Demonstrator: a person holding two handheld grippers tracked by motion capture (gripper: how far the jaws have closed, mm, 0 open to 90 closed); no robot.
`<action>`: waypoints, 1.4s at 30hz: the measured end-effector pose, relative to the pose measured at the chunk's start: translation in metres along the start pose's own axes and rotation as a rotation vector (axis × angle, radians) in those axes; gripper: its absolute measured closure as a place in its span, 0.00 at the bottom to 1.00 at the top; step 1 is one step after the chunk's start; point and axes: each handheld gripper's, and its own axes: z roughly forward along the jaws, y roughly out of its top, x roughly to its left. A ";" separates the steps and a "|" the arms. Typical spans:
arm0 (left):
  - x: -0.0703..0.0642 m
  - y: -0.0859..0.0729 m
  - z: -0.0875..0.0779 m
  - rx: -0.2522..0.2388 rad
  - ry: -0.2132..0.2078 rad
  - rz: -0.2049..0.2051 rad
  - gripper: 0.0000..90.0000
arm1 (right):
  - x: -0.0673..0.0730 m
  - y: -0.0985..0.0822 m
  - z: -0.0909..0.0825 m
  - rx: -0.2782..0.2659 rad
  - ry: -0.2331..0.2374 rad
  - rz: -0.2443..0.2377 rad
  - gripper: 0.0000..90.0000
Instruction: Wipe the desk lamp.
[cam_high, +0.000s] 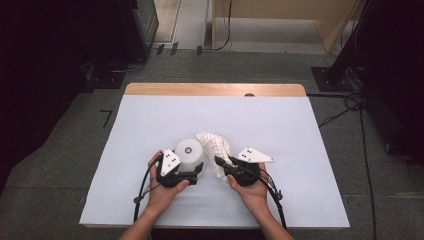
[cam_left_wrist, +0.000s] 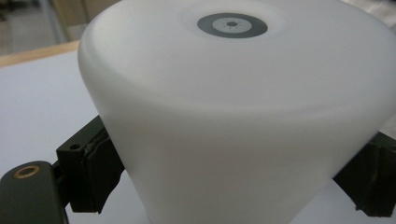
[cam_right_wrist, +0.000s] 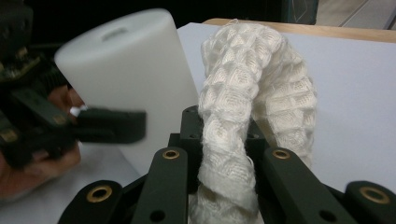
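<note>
In the high view, the left gripper (cam_high: 192, 172) is gripping a white cup-shaped container (cam_high: 190, 154) that is standing upside down near the front middle of the white table (cam_high: 150, 125), and the right gripper (cam_high: 220, 162) is pinching a white waffle-weave cloth (cam_high: 214, 145) just beside the container on its right. The person's hands are entering from the bottom edge. In the left gripper view, the container (cam_left_wrist: 233, 116) is sitting between the two black jaws, which are standing wide apart and pressing on its opposite walls; a grey ring mark is showing on its upturned base. In the right gripper view, the jaws are pressing together on a gathered fold of the cloth (cam_right_wrist: 247, 102), which is arching upward above them. The container (cam_right_wrist: 126, 88) and the left gripper (cam_right_wrist: 112, 126) are appearing at left, somewhat blurred, apparently touching the cloth.
</note>
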 end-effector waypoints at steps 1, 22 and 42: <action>0.006 0.003 -0.004 -0.017 -0.054 -0.003 0.09 | 0.000 0.000 0.001 -0.001 0.001 -0.004 0.86; -0.005 0.005 0.000 0.020 -0.163 0.112 0.09 | 0.021 0.018 -0.013 -0.070 0.060 -0.044 0.86; -0.002 -0.009 0.010 0.056 -0.089 0.124 0.08 | 0.001 0.000 0.000 -0.006 0.005 -0.003 0.86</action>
